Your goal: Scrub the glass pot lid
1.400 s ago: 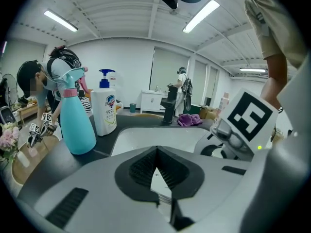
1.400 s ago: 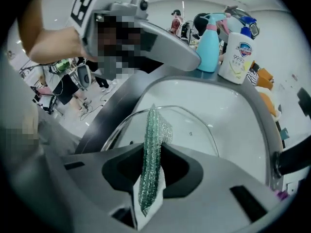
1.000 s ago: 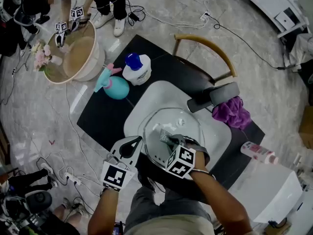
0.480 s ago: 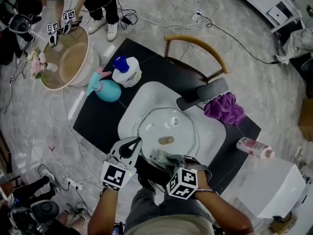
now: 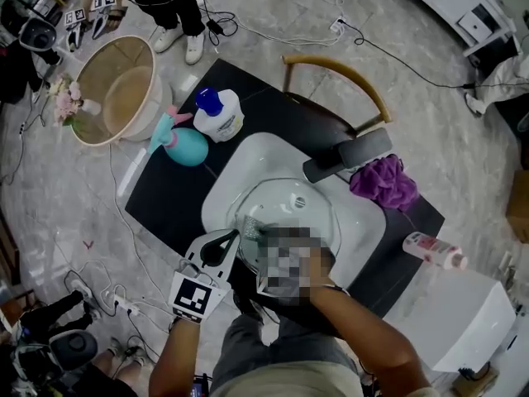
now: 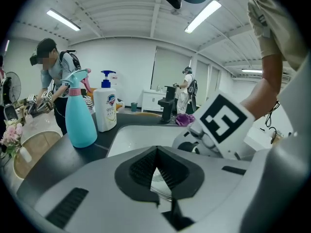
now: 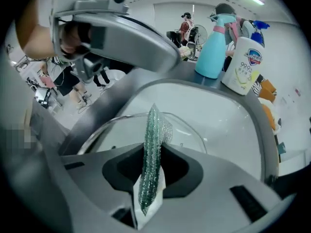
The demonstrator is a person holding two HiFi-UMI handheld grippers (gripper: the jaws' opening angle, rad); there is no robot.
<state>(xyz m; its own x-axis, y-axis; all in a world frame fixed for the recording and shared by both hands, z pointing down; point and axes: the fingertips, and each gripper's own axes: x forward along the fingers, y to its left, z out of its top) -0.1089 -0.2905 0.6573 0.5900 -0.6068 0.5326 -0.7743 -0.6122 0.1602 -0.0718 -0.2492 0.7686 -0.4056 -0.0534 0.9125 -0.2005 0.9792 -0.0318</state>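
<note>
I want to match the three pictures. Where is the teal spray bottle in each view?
Head view: teal spray bottle upper left, on the black counter.
Left gripper view: the bottle at left.
Right gripper view: the bottle at upper right.
Shared landmark: white pump bottle standing beside it.

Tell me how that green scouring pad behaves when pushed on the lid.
Probably floppy: the scouring pad is thin and curls above the right gripper. Likely light. Its glittery mesh should grip the glass lid.
</note>
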